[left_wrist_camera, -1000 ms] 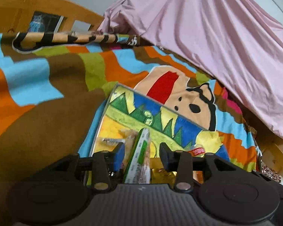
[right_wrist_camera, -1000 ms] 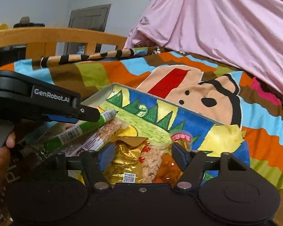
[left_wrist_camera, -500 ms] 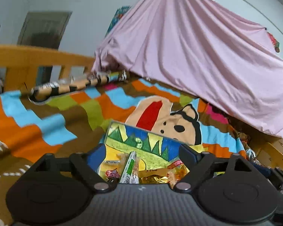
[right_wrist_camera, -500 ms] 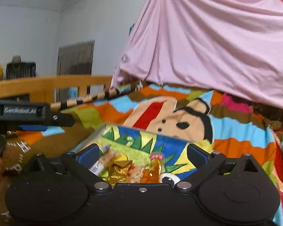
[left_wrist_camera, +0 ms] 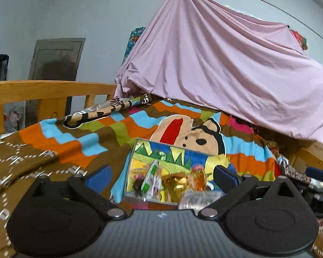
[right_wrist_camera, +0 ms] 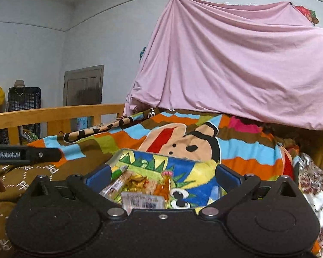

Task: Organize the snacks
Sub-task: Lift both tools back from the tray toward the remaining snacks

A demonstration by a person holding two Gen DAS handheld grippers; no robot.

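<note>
Both your claws stand wide apart and hold nothing, the left claw (left_wrist_camera: 160, 175) and right claw (right_wrist_camera: 161, 175) hovering over the snack box (right_wrist_camera: 183, 165) out on the bed (right_wrist_camera: 247, 152), away from its footboard. The box already holds a green stick (left_wrist_camera: 149, 177), gold packets (right_wrist_camera: 137, 182) and an orange pouch (left_wrist_camera: 199, 177). Judging by that, you're between picks; next, find any loose snack and close on it squarely.

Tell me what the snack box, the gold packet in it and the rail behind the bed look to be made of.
Snack box: probably printed cardboard, going by its thin straight walls and matte cartoon print.
Gold packet: likely metallised foil or plastic film, since it is crinkled with bright glints.
Rail: wood with a smooth, light varnished look and an even honey colour.
</note>
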